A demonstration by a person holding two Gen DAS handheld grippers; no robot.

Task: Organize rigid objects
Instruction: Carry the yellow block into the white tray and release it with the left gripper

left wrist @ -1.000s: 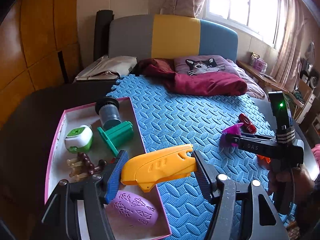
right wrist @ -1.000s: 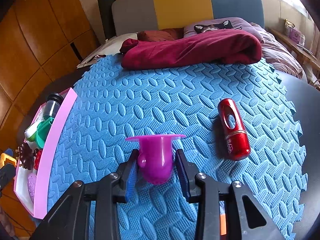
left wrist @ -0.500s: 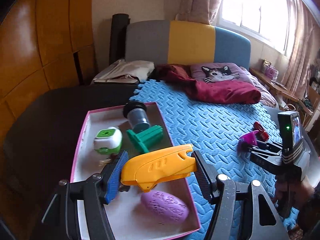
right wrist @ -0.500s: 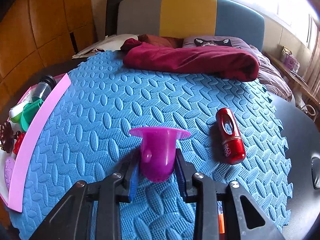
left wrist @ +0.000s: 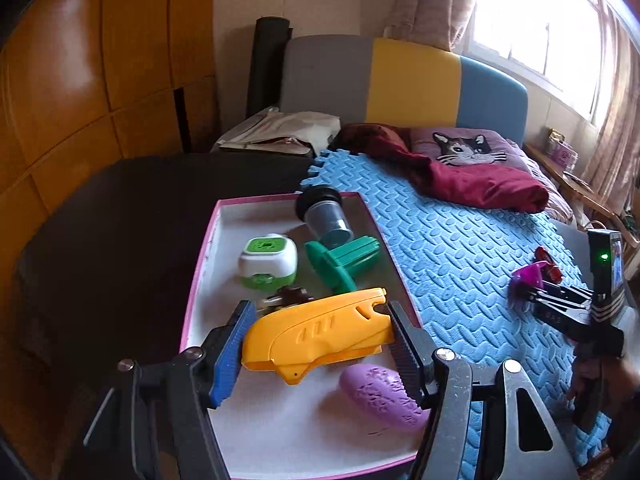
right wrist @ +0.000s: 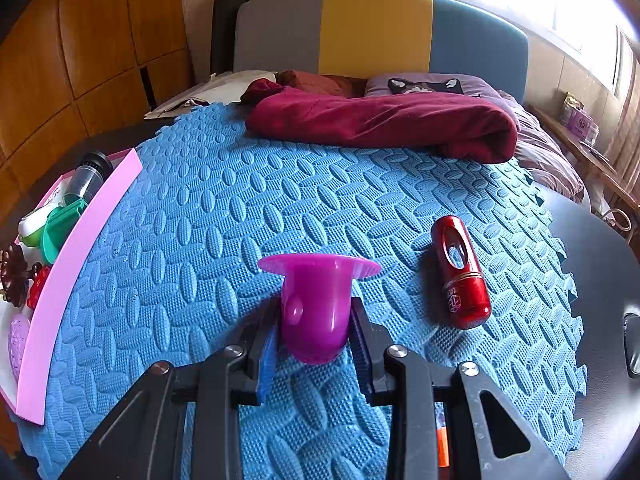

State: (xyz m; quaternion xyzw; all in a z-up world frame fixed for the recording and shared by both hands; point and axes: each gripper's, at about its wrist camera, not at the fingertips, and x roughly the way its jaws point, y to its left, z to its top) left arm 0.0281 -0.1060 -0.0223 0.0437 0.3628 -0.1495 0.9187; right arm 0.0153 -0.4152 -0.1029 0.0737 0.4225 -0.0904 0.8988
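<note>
Showing white markings — unreadable — red capsule (right wrist: pixel 460 272) beside right gripper (right wrist: pixel 314 334).

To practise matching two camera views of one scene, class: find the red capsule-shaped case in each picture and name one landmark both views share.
Left wrist view: the red capsule-shaped case lies far right on the blue foam mat, partly hidden behind the purple flanged cup.
Right wrist view: it lies in full view right of centre on the mat, just right of the cup, apart from it.
Shared landmark: the grey, yellow and blue headboard.
</note>
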